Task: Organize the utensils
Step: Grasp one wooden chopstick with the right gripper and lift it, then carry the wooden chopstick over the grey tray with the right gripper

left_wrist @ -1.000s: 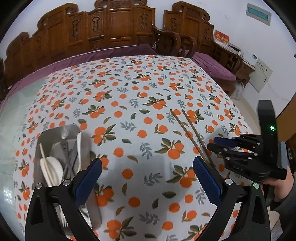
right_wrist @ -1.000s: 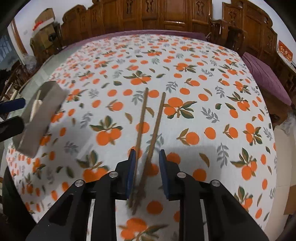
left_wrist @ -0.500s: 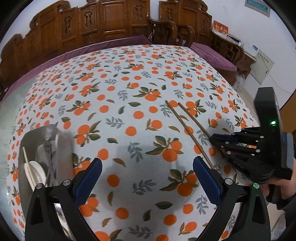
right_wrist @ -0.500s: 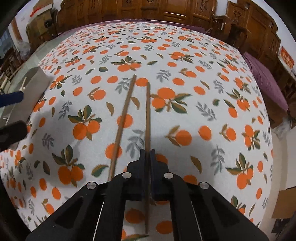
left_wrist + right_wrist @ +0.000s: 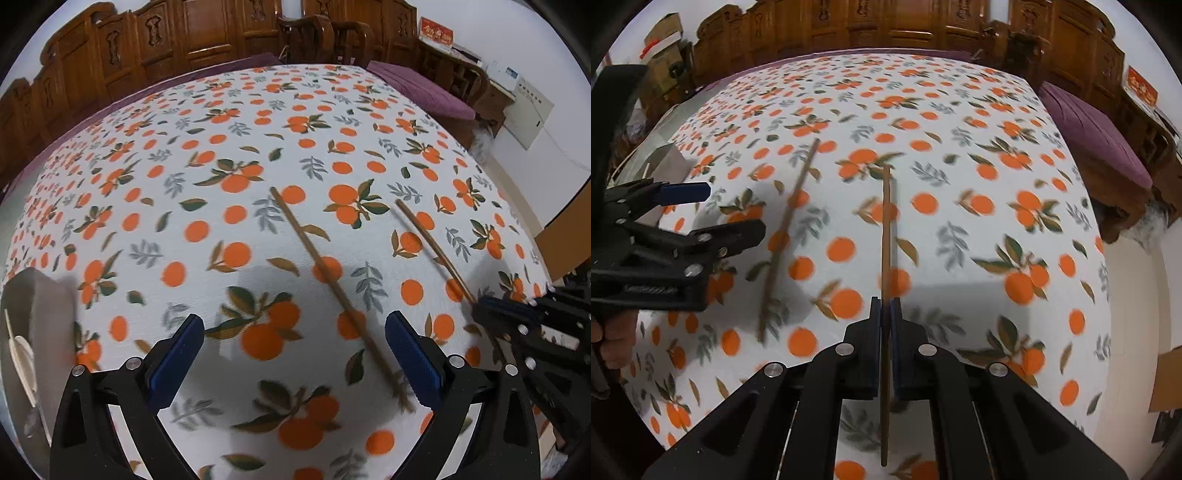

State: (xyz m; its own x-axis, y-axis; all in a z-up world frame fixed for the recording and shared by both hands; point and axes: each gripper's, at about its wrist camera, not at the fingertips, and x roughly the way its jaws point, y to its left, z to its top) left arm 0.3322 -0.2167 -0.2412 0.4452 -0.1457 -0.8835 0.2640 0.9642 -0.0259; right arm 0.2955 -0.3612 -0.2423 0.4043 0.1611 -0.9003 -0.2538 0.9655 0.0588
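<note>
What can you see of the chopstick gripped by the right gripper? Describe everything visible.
The gripped chopstick is a thin, straight, plain brown stick, seemingly wood or bamboo. The right gripper, shut, pinches it between blue pads toward its near end; its far end points away over the orange-print tablecloth, apparently lifted above its shadow.
</note>
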